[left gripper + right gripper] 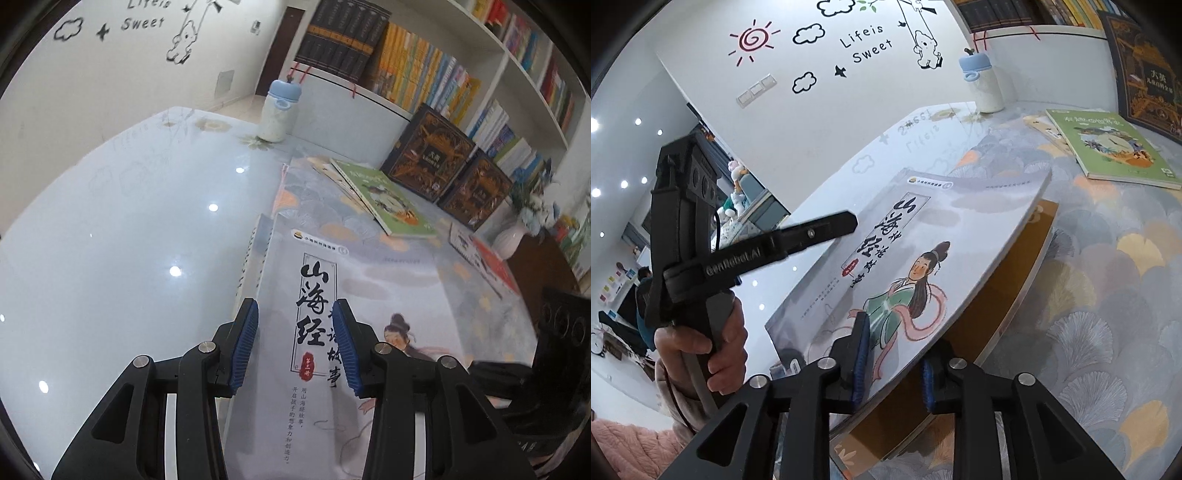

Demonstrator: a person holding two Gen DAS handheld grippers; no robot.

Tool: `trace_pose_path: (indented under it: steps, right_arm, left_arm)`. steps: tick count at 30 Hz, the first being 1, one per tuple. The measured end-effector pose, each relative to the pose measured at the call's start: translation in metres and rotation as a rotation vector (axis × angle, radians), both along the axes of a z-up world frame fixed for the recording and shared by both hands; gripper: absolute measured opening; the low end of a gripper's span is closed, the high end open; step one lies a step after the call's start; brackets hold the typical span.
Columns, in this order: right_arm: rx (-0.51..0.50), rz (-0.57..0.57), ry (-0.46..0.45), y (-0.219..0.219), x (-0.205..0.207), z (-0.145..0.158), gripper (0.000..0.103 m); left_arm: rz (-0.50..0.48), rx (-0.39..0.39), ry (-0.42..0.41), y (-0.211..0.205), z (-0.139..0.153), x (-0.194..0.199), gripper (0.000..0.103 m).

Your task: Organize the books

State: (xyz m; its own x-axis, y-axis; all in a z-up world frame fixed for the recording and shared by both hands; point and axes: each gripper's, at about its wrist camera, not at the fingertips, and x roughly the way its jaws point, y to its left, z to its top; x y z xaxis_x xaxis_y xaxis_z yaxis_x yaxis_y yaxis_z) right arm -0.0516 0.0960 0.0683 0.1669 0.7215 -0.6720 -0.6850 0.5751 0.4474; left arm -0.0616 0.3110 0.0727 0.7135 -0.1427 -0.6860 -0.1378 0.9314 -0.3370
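Note:
A pale picture book with black Chinese title characters and a drawn figure lies before me on the table mat. My left gripper is open above its near-left part, one blue pad past the spine and the other over the cover. In the right wrist view the same book is tilted up off an orange book beneath it. My right gripper straddles the book's near edge, one pad above the cover and one below, with a gap showing. A hand holds the left gripper's handle.
A green book lies on other thin books farther back. Two dark ornate boxed sets lean against the bookshelf. A blue-capped bottle stands at the far edge. A white vase and a red-white book are at the right.

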Motion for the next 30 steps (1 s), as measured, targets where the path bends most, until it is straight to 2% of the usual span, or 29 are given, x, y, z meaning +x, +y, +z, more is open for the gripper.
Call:
trace_pose_path:
  steps: [1,2,3,4,5,7,11,19,25,30]
  right_arm:
    - [-0.010,0.003,0.004,0.001,-0.001,-0.001,0.044]
    - [-0.013,0.009,0.008,0.002,-0.002,0.000,0.050]
    - [-0.011,0.008,0.007,0.001,-0.003,0.001,0.061]
    - [-0.020,-0.001,0.002,0.001,-0.004,0.003,0.066]
    - [-0.035,-0.009,-0.007,0.001,-0.005,0.005,0.066]
    - [-0.051,-0.013,-0.009,-0.003,-0.004,0.006,0.066]
    - [-0.035,-0.033,0.024,-0.018,-0.001,0.005,0.066]
    - [0.022,-0.106,-0.022,-0.077,0.004,0.028,0.067]
    - [0.075,-0.203,-0.024,-0.146,0.014,0.041,0.068]
    - [0.087,-0.334,-0.017,-0.222,0.039,0.047,0.068]
  left_arm:
    - [0.015,0.012,0.005,0.000,0.000,0.001,0.040]
    - [0.035,0.038,0.014,0.000,0.001,0.001,0.041]
    - [0.044,0.049,0.019,0.000,0.001,0.002,0.043]
    - [0.050,0.053,0.023,0.000,0.002,0.002,0.050]
    - [0.056,0.046,0.024,0.001,0.004,0.001,0.065]
    - [0.071,0.021,0.001,0.003,0.008,-0.001,0.080]
    - [0.102,0.017,-0.014,0.003,0.019,-0.002,0.081]
    - [0.082,0.037,-0.015,-0.027,0.037,-0.001,0.081]
    - [-0.028,0.071,-0.026,-0.094,0.058,0.015,0.081]
    - [-0.154,0.081,-0.053,-0.165,0.073,0.042,0.081]
